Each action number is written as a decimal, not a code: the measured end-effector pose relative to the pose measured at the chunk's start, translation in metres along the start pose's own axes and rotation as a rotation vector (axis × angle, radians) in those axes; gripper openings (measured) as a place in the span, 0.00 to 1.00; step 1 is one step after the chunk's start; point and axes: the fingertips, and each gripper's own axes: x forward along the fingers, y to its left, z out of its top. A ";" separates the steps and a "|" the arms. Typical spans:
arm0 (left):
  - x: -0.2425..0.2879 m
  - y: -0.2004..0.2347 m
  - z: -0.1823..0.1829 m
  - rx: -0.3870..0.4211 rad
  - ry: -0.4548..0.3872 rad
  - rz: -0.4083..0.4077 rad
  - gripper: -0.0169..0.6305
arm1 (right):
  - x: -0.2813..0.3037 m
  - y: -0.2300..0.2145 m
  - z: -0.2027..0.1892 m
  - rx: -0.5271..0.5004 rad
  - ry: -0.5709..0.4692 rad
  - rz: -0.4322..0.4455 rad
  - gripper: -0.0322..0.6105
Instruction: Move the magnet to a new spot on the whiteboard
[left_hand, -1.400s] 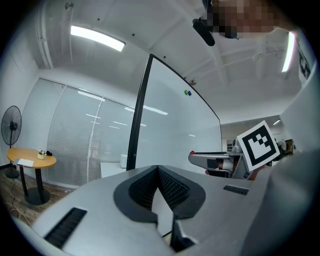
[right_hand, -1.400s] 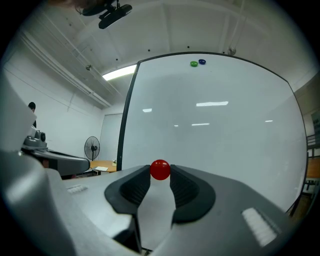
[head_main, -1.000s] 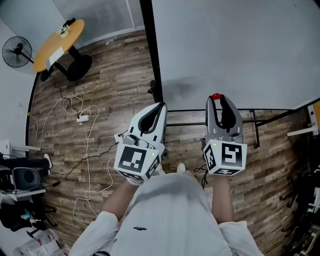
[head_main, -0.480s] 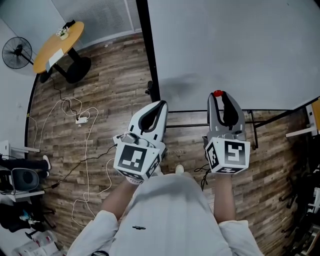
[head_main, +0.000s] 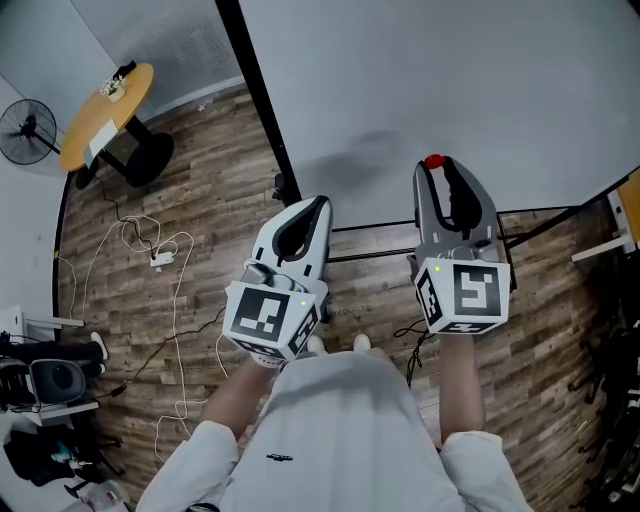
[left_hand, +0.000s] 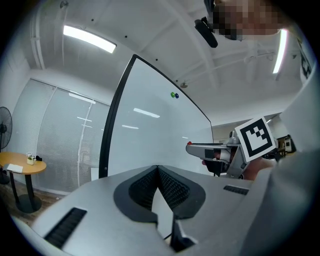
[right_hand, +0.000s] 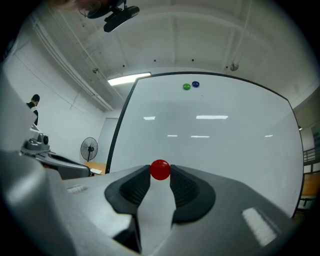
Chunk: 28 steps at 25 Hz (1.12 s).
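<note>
The red magnet (right_hand: 160, 169) reads as a plain round shape from your right gripper view, so it shows no long axis and no heading. It sits at the very tip of your right gripper (right_hand: 160, 173), wedged between the two fingertips, with its upper half poking above them. The ribbed pads (right_hand: 183, 188) further back are bare.

The fingers of that gripper stand partly spread, as wide as the magnet, and they pinch it from both sides. From the head view the magnet lies at the front end of the gripper, close against the whiteboard (head_main: 450, 80) near its lower edge. Whether it touches the board you cannot tell.

Your left gripper (left_hand: 157, 168) holds nothing. Its fingertips are pressed together, and it points at the board's left part, beside the black frame (left_hand: 111, 125).

A green magnet (right_hand: 186, 86) and a blue magnet (right_hand: 195, 84) sit side by side near the board's top edge, well apart from the red one.
</note>
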 end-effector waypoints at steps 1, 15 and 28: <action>0.004 -0.003 0.002 0.003 -0.003 -0.006 0.04 | 0.001 -0.004 0.003 -0.007 -0.005 -0.003 0.26; 0.051 -0.036 0.026 0.028 -0.049 -0.061 0.04 | 0.024 -0.058 0.038 -0.080 -0.048 -0.039 0.26; 0.078 -0.037 0.034 0.044 -0.059 -0.054 0.04 | 0.064 -0.084 0.040 -0.137 -0.031 -0.073 0.26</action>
